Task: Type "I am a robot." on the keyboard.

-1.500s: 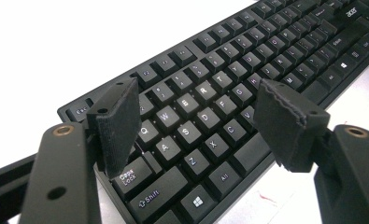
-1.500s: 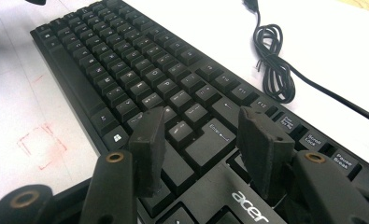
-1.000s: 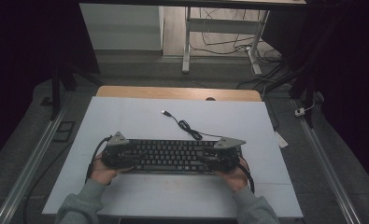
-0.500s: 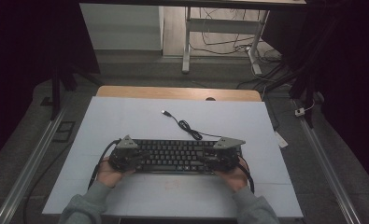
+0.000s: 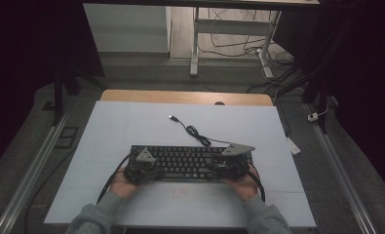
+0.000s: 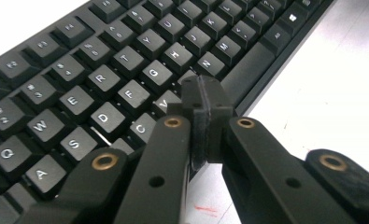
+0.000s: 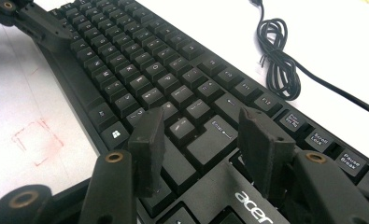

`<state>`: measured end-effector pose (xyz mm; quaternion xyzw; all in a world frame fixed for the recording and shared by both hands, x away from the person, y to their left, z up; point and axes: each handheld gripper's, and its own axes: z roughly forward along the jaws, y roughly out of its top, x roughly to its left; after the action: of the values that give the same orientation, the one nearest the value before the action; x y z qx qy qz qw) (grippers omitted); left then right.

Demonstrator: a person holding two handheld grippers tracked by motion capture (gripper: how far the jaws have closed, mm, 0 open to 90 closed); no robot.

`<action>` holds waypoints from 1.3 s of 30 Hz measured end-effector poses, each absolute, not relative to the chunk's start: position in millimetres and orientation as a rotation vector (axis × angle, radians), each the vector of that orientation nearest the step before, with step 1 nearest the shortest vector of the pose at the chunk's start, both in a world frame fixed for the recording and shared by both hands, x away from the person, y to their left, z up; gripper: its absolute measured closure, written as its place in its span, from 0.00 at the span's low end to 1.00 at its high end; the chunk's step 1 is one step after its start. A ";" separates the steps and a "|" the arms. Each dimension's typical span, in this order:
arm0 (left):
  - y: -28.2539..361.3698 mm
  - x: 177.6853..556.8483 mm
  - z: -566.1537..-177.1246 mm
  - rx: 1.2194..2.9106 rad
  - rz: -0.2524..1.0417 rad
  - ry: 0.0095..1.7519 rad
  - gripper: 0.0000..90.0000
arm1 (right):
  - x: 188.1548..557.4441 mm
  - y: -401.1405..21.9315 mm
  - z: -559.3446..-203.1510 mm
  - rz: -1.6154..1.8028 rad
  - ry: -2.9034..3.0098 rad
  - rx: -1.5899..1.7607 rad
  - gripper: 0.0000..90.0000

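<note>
The counter (image 5: 131,122) carried the keyboard (image 5: 185,162) near its front edge, centred. Its cable (image 5: 195,132) coiled behind. The left tool (image 6: 205,100), just closed with nothing between, hovered over the lower letter keys; the right tool (image 7: 198,140) stood spread above Enter.

Looking like a lab or recording workspace: a white-topped table (image 5: 131,131) sitting between metal floor rails (image 5: 29,170), a desk frame (image 5: 229,44) with loose cables (image 5: 239,34) trailing behind, dark surroundings possibly being curtains, hard to tell.
</note>
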<state>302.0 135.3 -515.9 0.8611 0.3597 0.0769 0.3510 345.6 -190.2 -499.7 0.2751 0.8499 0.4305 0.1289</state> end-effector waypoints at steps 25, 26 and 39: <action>133.6 301.7 -518.8 2.239 0.206 0.935 0.98 | 345.5 -190.2 -499.1 1.250 2.467 0.797 0.57; 134.7 301.8 -517.7 2.227 0.207 0.936 0.98 | 345.7 -190.3 -499.2 1.253 2.466 0.797 0.57; 157.1 300.7 -501.4 2.054 0.268 1.000 0.64 | 345.9 -190.8 -499.1 1.252 2.464 0.802 0.57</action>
<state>300.7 157.1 -501.4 0.8152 0.3967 0.1063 0.4085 345.9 -190.8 -499.1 0.2764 0.8488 0.4311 0.1313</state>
